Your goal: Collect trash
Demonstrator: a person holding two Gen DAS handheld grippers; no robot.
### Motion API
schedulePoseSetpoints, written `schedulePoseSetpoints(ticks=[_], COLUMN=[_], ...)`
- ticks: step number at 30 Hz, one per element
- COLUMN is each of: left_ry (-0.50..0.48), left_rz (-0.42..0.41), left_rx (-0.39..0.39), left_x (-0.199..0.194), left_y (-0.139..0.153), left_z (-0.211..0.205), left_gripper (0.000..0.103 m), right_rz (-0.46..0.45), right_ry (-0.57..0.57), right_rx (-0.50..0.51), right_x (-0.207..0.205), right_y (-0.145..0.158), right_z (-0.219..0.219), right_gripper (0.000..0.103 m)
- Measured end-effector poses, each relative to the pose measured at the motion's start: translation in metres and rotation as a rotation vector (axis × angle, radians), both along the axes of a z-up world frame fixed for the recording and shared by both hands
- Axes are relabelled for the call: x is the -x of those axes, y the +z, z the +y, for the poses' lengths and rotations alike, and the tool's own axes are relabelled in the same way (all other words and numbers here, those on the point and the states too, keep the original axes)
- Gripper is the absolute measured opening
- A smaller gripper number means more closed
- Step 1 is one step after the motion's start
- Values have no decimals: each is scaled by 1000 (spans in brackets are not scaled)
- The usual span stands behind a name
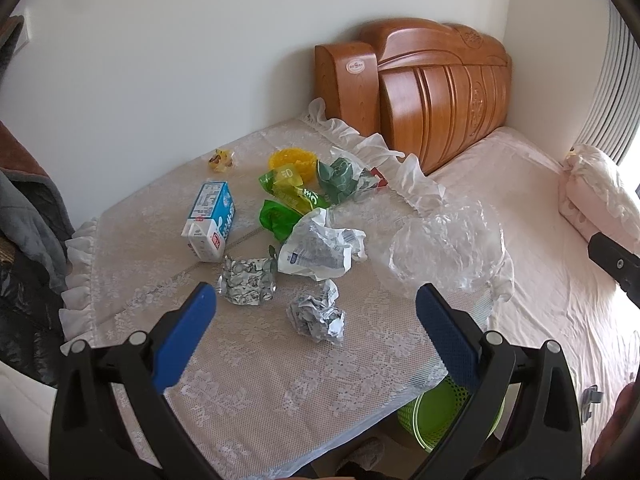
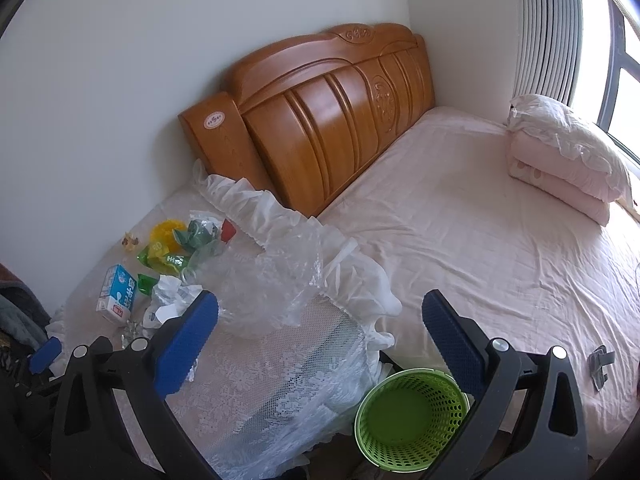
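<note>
My left tool [image 1: 316, 296], fingers spread and empty, hovers with the crumpled foil wad [image 1: 317, 317] dead ahead at twelve o'clock on the table [image 1: 260, 392]. My right tool [image 2: 320, 304], also spread, sits nearer the green basket [image 2: 412, 416], at six o'clock.

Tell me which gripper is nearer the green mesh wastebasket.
Right. The right gripper hangs just above the green mesh wastebasket; the left gripper hovers over the table's litter.

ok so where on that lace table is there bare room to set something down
Free: the near strip of the lace table, in front of the crumpled foil ball, and the left edge beside the milk carton. Crowded: the middle and far side, with green wrappers and the clear plastic bag.
</note>
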State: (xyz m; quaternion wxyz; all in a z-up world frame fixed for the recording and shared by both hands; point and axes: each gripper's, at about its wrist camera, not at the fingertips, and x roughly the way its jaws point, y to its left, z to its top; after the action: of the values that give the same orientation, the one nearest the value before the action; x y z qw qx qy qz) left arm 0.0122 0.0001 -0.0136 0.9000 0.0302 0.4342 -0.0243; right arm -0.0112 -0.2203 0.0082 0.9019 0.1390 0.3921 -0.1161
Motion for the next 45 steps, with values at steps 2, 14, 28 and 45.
schedulePoseSetpoints(ticks=[2,14,28,45], left_ry=[0,4,10,12], left_rz=[0,4,9,10], left_rx=[0,7,9,10], left_x=[0,-1,-1,-1], left_y=[0,-2,-3,-3], left_z=[0,4,7,7], left_gripper=[95,95,95,95], right_rz=[1,11,14,22], right_ry=[1,3,3,5], right_rx=[0,2,4,6], right_x=[0,-3,-3,-5], right_y=[0,-1,-1,1], right_z=[1,4,5,5], right_gripper=[101,101,101,101])
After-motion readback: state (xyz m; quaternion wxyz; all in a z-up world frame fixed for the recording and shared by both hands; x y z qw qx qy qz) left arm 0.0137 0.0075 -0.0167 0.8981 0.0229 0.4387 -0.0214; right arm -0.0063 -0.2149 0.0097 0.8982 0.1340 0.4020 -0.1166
